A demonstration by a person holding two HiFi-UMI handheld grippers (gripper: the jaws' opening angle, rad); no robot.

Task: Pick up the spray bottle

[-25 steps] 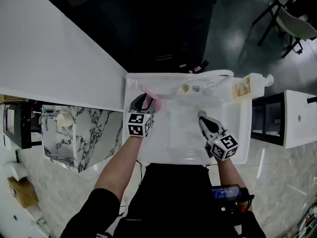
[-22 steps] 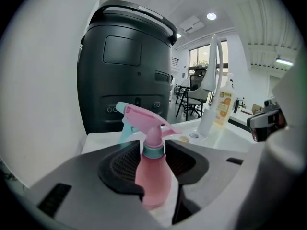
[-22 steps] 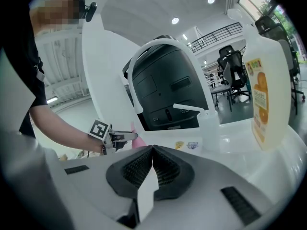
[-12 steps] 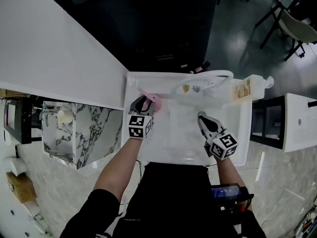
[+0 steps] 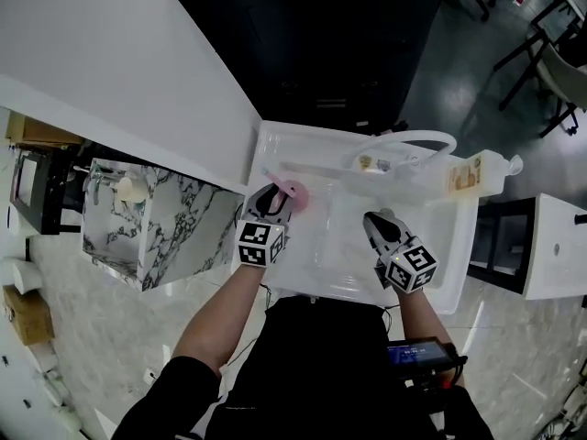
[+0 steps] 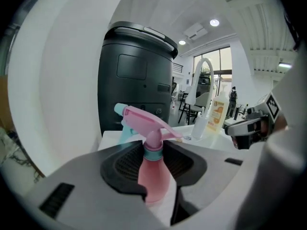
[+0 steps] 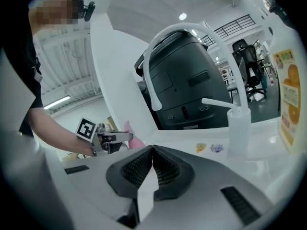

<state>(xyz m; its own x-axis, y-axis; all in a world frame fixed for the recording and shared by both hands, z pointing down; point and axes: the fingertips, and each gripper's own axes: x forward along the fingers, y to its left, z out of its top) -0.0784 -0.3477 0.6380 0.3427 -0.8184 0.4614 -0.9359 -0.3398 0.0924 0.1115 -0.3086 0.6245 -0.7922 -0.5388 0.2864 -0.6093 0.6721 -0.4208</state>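
Spray bottle [image 6: 154,174]: pink with a teal collar, upright at the left side of the white sink [image 5: 275,137], between the left gripper's [image 6: 153,159] jaws.
Left gripper: its pads clamp the bottle just below the collar, likely so the wider trigger head stops it slipping.
Right gripper [image 7: 152,164]: jaws closed together and empty, over the basin, apart from the bottle, seemingly out of the way.
Writing: the orange-labelled bottle [image 5: 466,174] beside the faucet [image 7: 172,37] carries print too small to read.

A pink spray bottle [image 5: 295,193] is at the tip of the left gripper [image 5: 273,201], on the white sink's [image 5: 337,246] left side. The right gripper [image 5: 374,220] hangs over the sink.
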